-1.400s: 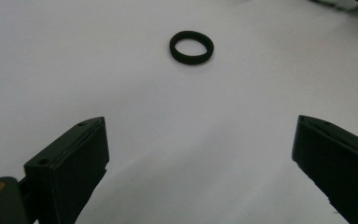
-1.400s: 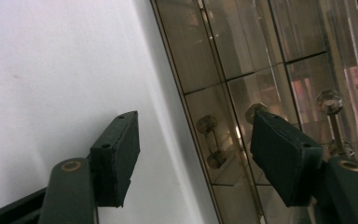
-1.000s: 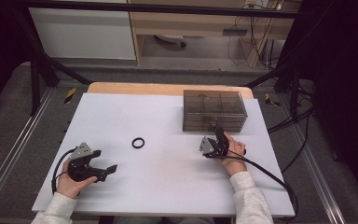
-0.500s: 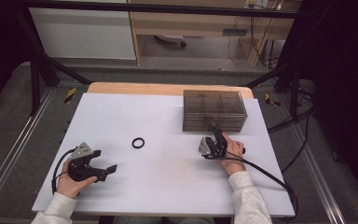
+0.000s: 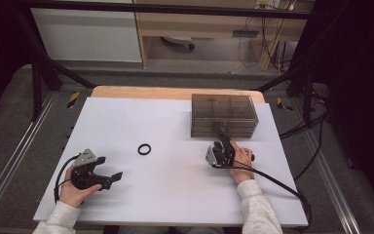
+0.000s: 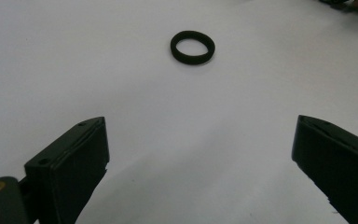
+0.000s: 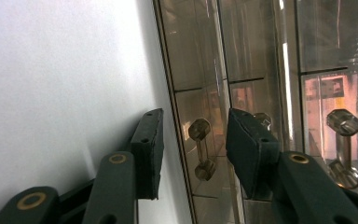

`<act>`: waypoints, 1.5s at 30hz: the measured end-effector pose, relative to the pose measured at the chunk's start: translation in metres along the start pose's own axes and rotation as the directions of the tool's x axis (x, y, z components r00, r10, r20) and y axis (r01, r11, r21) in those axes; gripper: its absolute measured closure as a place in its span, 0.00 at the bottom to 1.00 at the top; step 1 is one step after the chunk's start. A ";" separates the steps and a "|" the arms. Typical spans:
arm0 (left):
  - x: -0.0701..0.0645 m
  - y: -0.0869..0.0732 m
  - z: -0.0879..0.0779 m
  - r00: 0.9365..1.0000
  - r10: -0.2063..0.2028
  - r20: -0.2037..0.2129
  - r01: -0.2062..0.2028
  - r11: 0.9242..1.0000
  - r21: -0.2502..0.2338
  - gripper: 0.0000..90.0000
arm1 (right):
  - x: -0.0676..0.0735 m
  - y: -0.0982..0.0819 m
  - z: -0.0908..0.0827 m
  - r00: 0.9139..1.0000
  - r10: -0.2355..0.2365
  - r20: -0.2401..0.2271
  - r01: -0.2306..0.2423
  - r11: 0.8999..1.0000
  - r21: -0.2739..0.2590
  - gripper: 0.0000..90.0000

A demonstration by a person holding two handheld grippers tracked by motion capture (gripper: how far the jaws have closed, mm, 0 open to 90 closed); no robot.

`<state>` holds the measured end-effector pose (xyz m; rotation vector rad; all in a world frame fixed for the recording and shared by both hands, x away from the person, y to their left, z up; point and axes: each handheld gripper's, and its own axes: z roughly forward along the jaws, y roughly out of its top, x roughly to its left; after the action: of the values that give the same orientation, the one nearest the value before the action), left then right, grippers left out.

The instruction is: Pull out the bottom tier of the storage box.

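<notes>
Left black two-jaw gripper (image 5: pixel 108 176) is held low by left hand (image 5: pixel 73 192), jaws spread wide. Right black two-jaw gripper (image 5: pixel 220 147) is held by right hand (image 5: pixel 242 161), rolled sideways; jaws have just been closing, gap remaining, pads pressed on nothing.

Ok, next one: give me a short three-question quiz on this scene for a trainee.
1. Pick one: what lies on the table between the two tools? A) black ring B) spoon C) cup
2. True or false: the left tool is shut on the ring.
3. In a few words: what is between the right tool jaws?

Key
1. A.
2. False: its jaws stand wide open, apart from the ring.
3. A drawer handle on the smoky box. The jaws have just been closing, and the pads are not yet pressing on it.
</notes>
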<state>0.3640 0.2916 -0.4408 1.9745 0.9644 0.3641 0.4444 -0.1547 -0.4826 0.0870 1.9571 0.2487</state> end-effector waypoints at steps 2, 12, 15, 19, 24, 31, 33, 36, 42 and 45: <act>0.000 0.000 0.000 1.000 0.000 0.000 0.000 1.000 0.000 0.04 | 0.000 0.000 0.001 1.000 0.002 0.002 -0.002 1.000 -0.001 0.65; 0.000 0.000 0.000 1.000 0.000 -0.001 0.000 1.000 0.000 0.04 | 0.002 0.000 0.003 0.999 -0.027 0.025 0.027 1.000 0.012 0.71; 0.000 0.000 0.000 1.000 -0.001 -0.002 0.001 1.000 0.000 0.04 | 0.002 0.000 0.004 0.999 -0.032 0.032 0.031 0.999 0.013 0.73; 0.000 0.000 0.000 1.000 0.000 -0.003 0.000 1.000 0.000 0.04 | 0.002 -0.001 0.006 0.999 -0.032 0.036 0.031 0.999 0.021 0.75; 0.000 0.000 0.000 1.000 -0.001 -0.003 0.001 1.000 0.001 0.04 | 0.003 -0.002 0.008 0.999 -0.040 0.035 0.039 0.999 0.028 0.80; 0.000 0.000 0.000 1.000 0.000 -0.002 0.000 1.000 0.002 0.04 | 0.004 -0.002 0.010 0.998 -0.045 0.036 0.044 0.999 0.026 0.83; 0.000 0.000 0.000 1.000 -0.001 -0.003 0.001 1.000 0.001 0.04 | 0.004 -0.002 0.010 0.998 -0.047 0.040 0.046 0.999 0.025 0.84; 0.000 -0.001 0.001 1.000 -0.001 -0.003 0.001 1.000 0.002 0.04 | 0.004 -0.002 0.010 0.998 -0.047 0.048 0.046 0.999 0.022 0.85; 0.000 -0.001 0.001 1.000 0.000 -0.003 0.000 1.000 0.003 0.04 | 0.006 -0.002 0.010 0.996 -0.059 0.062 0.057 0.998 0.029 0.87; 0.000 -0.001 0.001 1.000 0.000 -0.003 0.000 1.000 0.003 0.04 | 0.006 -0.002 0.010 0.995 -0.071 0.068 0.069 0.997 0.033 0.87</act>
<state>0.3644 0.2914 -0.4418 1.9772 0.9673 0.3662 0.4515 -0.1537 -0.4926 0.0459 1.8914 0.1675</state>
